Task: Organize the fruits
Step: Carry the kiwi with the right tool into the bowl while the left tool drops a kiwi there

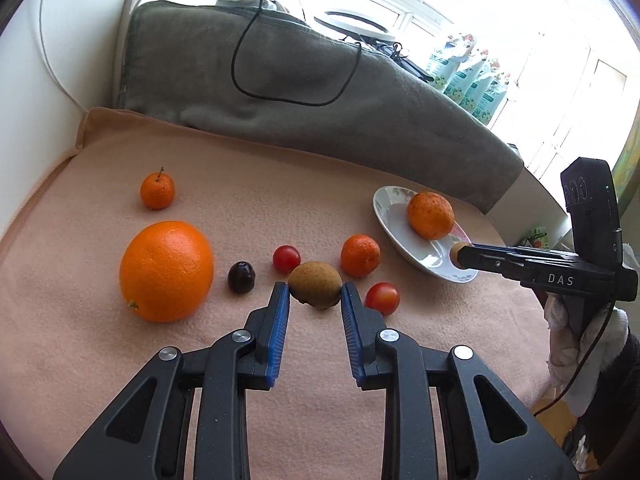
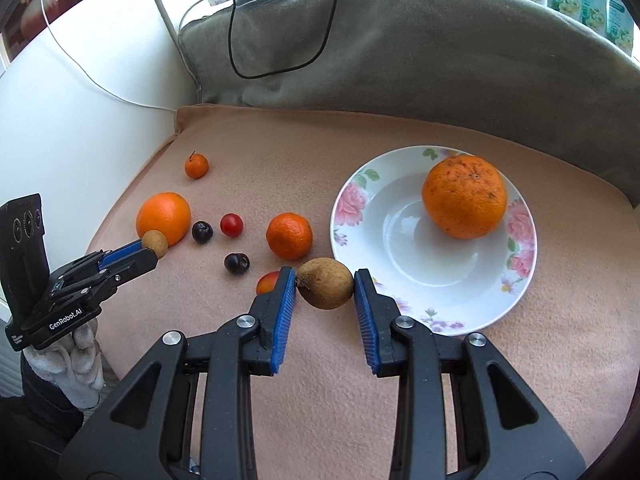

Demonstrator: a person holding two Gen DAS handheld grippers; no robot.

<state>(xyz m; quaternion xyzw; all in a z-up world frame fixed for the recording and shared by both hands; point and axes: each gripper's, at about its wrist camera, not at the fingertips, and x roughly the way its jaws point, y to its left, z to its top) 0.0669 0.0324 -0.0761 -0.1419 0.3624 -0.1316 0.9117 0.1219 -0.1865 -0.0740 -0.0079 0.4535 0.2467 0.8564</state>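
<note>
Peach blanket (image 2: 400,132): soft bed for loose fruit, likely to stop rolling.
Floral plate (image 2: 352,204): collection dish; holds one speckled orange (image 2: 464,196) only.
Large orange (image 1: 166,270): loose on blanket, far from plate.
Tangerine (image 2: 289,236): loose, near plate.
Right gripper (image 2: 325,286): fingers clenched on a brown longan-like fruit (image 2: 325,288), raised beside plate rim, seemingly bound for it.
Left gripper (image 1: 315,290): fingers clenched on a second brown fruit (image 1: 315,283).
Cherry tomatoes (image 1: 286,259), dark berries (image 2: 202,232): loose, unsorted.
</note>
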